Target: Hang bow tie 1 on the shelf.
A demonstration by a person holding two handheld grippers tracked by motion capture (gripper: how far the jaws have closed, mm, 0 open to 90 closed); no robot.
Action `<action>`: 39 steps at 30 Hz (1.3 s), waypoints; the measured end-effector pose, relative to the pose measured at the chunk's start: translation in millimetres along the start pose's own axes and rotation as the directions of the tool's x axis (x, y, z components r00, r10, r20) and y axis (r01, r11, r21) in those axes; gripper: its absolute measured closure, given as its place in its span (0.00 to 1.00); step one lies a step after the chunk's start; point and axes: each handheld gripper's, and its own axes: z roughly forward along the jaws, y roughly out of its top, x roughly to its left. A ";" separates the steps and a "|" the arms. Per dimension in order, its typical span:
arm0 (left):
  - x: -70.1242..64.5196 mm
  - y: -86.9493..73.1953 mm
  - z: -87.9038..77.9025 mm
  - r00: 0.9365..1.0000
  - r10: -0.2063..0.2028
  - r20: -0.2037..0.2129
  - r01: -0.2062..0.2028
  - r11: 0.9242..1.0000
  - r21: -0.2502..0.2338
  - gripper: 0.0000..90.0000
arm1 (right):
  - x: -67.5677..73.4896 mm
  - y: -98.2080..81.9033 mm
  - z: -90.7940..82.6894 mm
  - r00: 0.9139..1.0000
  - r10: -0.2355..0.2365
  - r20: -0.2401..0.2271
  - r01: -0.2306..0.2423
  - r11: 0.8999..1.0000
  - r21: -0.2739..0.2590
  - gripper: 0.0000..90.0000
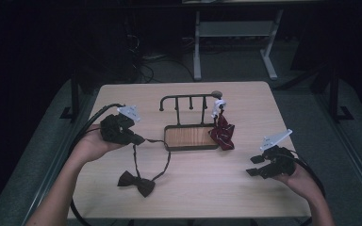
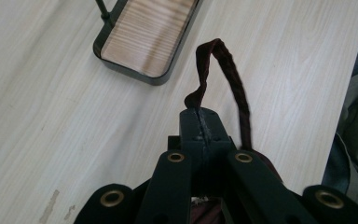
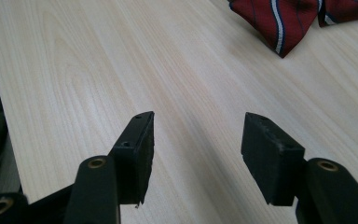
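A dark bow tie [image 1: 136, 182] lies on the table near the front, and its thin strap [image 1: 162, 157] loops up from it. My left gripper [image 1: 139, 140] is shut on that strap [image 2: 223, 74] just left of the rack's tray, and the strap arches out past the closed jaws. A red striped tie [image 1: 222, 132] hangs from the right end of the black rack [image 1: 188, 99] and drapes onto the table. My right gripper [image 1: 254, 165] hovers at the right front, open and holding nothing [image 3: 196, 140]; the red tie [image 3: 279, 18] lies ahead of it.
The rack stands on a black tray with a wooden floor [image 1: 191, 136] at the table's middle. The table's [image 1: 193, 197] edges fall off to dark floor on both sides. A desk frame [image 1: 231, 42] stands beyond the far edge.
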 end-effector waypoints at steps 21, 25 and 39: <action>7.1 22.2 -13.4 1.000 0.008 -0.018 -0.008 1.000 -0.003 1.00 | -1.1 -0.5 -0.9 1.000 -0.004 -0.006 0.004 1.000 -0.003 0.49; 9.1 28.2 -15.6 1.000 0.009 -0.022 -0.009 1.000 -0.004 1.00 | -2.3 -0.5 -1.2 1.000 -0.005 -0.008 0.005 1.000 -0.006 0.49; 15.4 45.4 -19.1 1.000 0.014 -0.025 -0.014 1.000 0.004 1.00 | -5.6 -4.1 -3.1 1.000 -0.004 -0.010 0.004 1.000 -0.009 0.49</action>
